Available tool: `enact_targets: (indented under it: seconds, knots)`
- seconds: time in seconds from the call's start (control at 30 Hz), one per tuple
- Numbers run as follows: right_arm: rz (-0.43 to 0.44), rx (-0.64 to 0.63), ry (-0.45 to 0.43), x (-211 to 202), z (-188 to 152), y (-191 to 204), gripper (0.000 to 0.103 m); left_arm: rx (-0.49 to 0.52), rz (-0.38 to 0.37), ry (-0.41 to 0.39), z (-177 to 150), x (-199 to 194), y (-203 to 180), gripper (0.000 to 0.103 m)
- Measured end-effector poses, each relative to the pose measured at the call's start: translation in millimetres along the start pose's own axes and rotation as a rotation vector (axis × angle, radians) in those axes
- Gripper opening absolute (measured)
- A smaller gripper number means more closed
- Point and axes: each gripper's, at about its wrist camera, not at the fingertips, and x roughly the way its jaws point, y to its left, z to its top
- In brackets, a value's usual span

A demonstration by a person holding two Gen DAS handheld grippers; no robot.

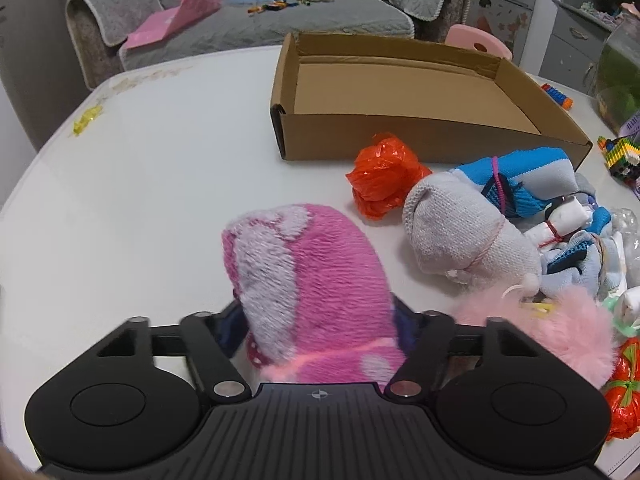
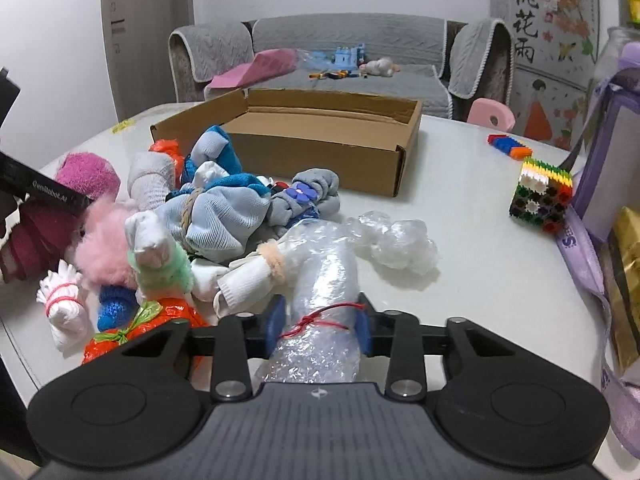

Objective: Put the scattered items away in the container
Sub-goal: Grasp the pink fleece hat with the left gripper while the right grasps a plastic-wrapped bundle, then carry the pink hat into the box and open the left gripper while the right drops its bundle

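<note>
An open, empty cardboard box [image 1: 400,136] [image 2: 320,160] lies on the white table [image 1: 160,200]. My left gripper [image 1: 320,320] is shut on a pink fuzzy sock bundle [image 1: 304,272], its blue pads pressing both sides. Right of it lie an orange bag bundle [image 1: 380,176], a grey knit bundle [image 1: 460,236] and a blue-grey bundle [image 1: 532,172]. My right gripper [image 2: 320,328] is shut on a bubble-wrap roll [image 2: 320,280] tied with a red band, at the near edge of the pile. A crumpled clear wad [image 2: 400,244] sits just beyond it.
A coloured block cube [image 2: 540,196] and a blue-orange block strip [image 2: 510,146] lie to the right of the box. Purple ribbon [image 2: 580,248] and a tall jar crowd the right edge. A yellow scrap [image 1: 86,118] lies far left. A grey sofa [image 2: 340,60] stands behind.
</note>
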Motion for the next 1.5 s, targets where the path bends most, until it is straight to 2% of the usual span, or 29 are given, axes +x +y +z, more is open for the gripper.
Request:
enact_targets:
  seconds: [0.2,0.33,0.43,0.6,0.73,0.9,1.03,1.27,1.5]
  knots:
    - [0.010,0.022,-0.087,-18.4,6.6,-6.6,0.030,0.014,0.036,-0.054,0.0,-11.6,0.3,0.065]
    - [0.014,0.034,-0.156,-30.0,14.5,-14.5,0.030,-0.016,0.043,-0.130,9.1,-38.8,8.5,0.065]
    - [0.014,0.052,-0.209,-36.7,32.8,-24.2,0.030,-0.027,0.058,-0.189,25.4,-63.9,14.6,0.065]
    - [0.028,0.038,-0.295,-34.4,83.6,-34.2,0.030,-0.009,0.114,-0.277,79.6,-93.4,14.6,0.065]
    - [0.034,0.032,-0.313,-10.3,126.3,-36.5,0.030,-0.004,0.064,-0.302,138.0,-73.4,5.8,0.065]
    - [0.034,0.052,-0.297,34.4,151.6,-41.0,0.030,0.063,0.031,-0.289,189.4,-9.2,-20.0,0.065]
    - [0.021,0.042,-0.262,66.0,147.3,-45.7,0.030,0.075,0.018,-0.243,202.3,38.6,-26.9,0.065]
    - [0.014,-0.028,-0.134,94.9,128.2,-32.1,0.030,0.082,-0.040,-0.122,182.2,92.5,-32.7,0.065]
    - [-0.026,-0.071,-0.034,102.9,119.9,-18.9,0.030,0.095,-0.058,-0.044,158.8,108.2,-30.4,0.065]
